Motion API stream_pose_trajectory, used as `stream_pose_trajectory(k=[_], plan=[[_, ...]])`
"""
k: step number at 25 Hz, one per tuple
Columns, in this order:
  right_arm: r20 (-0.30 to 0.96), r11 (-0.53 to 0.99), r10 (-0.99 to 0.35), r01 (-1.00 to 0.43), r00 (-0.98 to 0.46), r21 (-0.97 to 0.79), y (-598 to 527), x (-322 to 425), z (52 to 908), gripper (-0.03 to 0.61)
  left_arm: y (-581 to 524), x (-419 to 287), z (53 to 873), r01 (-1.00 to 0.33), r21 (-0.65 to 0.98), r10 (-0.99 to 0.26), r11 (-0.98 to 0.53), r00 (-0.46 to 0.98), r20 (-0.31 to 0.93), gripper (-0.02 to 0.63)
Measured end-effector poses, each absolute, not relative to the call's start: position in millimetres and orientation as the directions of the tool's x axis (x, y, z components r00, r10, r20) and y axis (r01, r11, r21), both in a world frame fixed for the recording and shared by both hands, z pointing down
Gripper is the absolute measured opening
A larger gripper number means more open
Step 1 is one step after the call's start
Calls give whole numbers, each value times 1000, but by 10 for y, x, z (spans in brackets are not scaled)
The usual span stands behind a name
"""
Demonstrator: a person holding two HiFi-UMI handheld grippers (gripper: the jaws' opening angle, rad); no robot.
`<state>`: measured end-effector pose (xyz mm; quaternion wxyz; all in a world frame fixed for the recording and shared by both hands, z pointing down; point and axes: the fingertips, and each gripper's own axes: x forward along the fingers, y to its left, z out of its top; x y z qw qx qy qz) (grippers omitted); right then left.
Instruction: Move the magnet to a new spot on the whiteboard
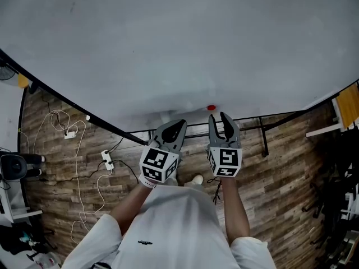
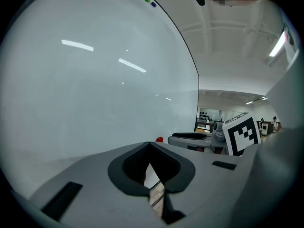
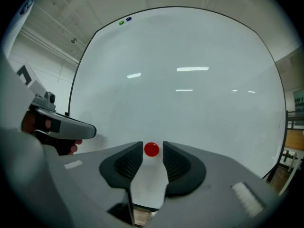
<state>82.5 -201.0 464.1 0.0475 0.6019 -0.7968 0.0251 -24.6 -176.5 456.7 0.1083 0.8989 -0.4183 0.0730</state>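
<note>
A small red magnet (image 1: pixel 211 107) sticks near the bottom edge of the large whiteboard (image 1: pixel 168 43). My right gripper (image 1: pixel 218 117) is open just below it. In the right gripper view the magnet (image 3: pixel 151 149) shows in the gap between the two finger pads (image 3: pixel 127 163), on the board ahead of them and not gripped. My left gripper (image 1: pixel 180 123) is shut and empty, a little left of the magnet. From the left gripper view the magnet (image 2: pixel 159 139) peeks over the closed jaws, with the right gripper (image 2: pixel 192 137) beside it.
A green magnet (image 3: pixel 121 22) and a blue magnet (image 3: pixel 128 19) sit at the board's top edge. Below the board are its black stand bars (image 1: pixel 263 136), a wood floor with white cables and a power strip (image 1: pixel 106 159), and equipment at the left (image 1: pixel 14 167).
</note>
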Motion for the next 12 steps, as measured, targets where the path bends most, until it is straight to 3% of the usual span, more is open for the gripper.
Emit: stream_pose_trajectory(k=[12], plan=[[37, 284, -958, -959, -283, 10, -1828, 895, 4011, 126, -1696, -242, 4053, -754, 127, -739, -645, 657, 150, 2]])
